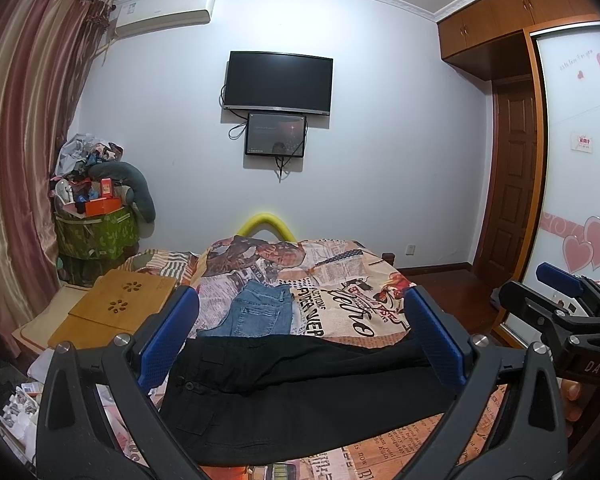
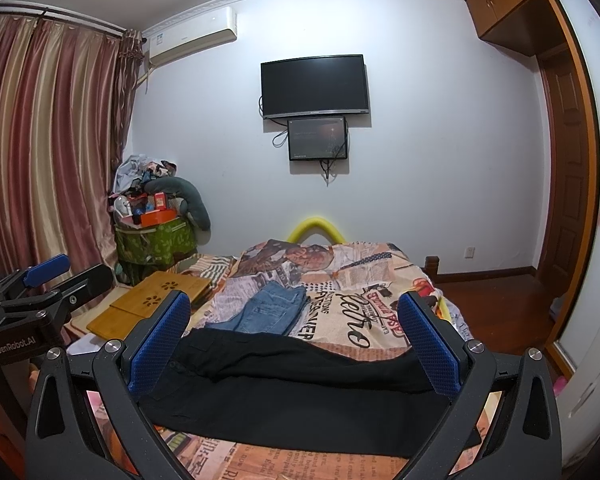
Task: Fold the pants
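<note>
Both tools are up and hovering over the bed (image 1: 352,312), nothing grabbed yet. The left hand-held gripper (image 1: 302,334) has its blue pads spread wide and empty; the right hand-held gripper (image 2: 294,336) likewise stands apart. Below them the black pants (image 1: 300,388) lie stretched sideways across the near end of the printed bedspread, unfolded by the look of it. Folded jeans (image 1: 256,312) sit just beyond. The black pair's folding looks entirely ahead.
</note>
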